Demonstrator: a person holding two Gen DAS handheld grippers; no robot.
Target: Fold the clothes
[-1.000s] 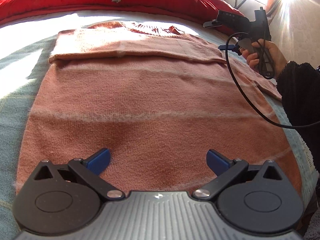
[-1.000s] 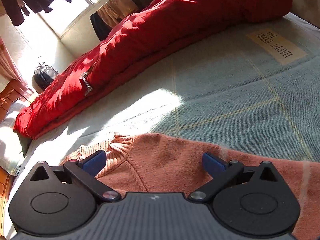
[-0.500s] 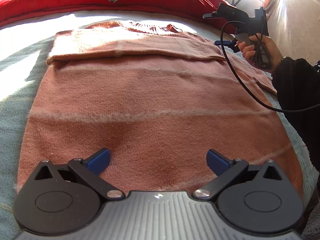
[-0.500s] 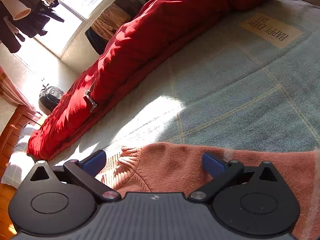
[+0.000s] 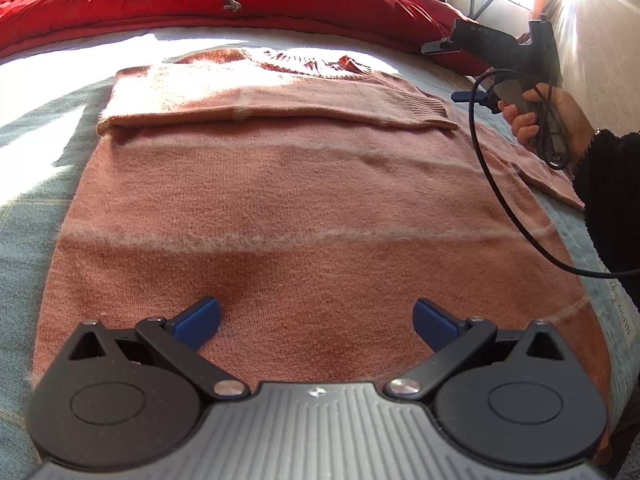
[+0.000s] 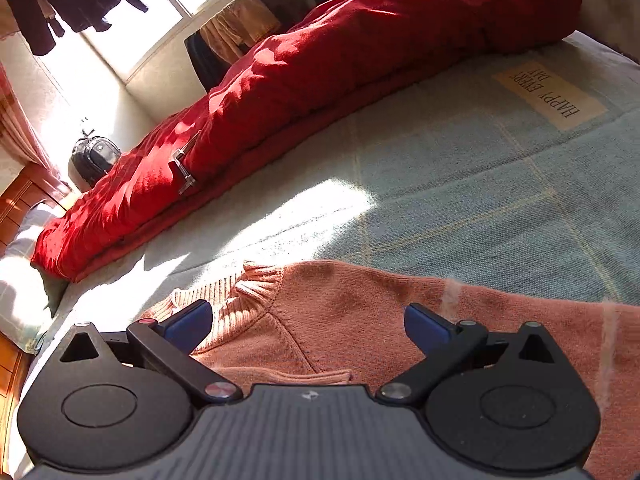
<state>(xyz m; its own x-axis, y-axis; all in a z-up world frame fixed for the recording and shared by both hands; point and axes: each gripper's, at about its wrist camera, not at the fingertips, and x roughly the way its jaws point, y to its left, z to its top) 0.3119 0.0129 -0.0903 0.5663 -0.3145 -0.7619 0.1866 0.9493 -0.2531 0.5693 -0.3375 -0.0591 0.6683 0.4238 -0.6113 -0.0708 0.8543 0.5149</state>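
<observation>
Between and ahead of the left gripper [image 5: 316, 322], whose blue fingers [image 5: 198, 317] stand wide apart and hold nothing, a salmon-pink sweater [image 5: 304, 200] lies flat on the bed [image 5: 24, 208], which is covered by a pale blue-green sheet. One sleeve [image 5: 276, 102] is folded straight across the chest, beyond the fingers, with its ribbed cuff toward the right. Further off, past the ribbed collar [image 5: 312, 62], a red duvet [image 5: 200, 4] runs along the far side of the bed. To the right of the fingers, a hand [image 5: 560, 120] in a dark sleeve holds the right gripper [image 6: 306, 326] by its handle above the sweater's shoulder edge, a black cable [image 5: 500, 200] hanging from it. In the right wrist view, its fingers [image 6: 188, 326] are likewise spread and empty, with the collar and shoulder seam lying between them.
</observation>
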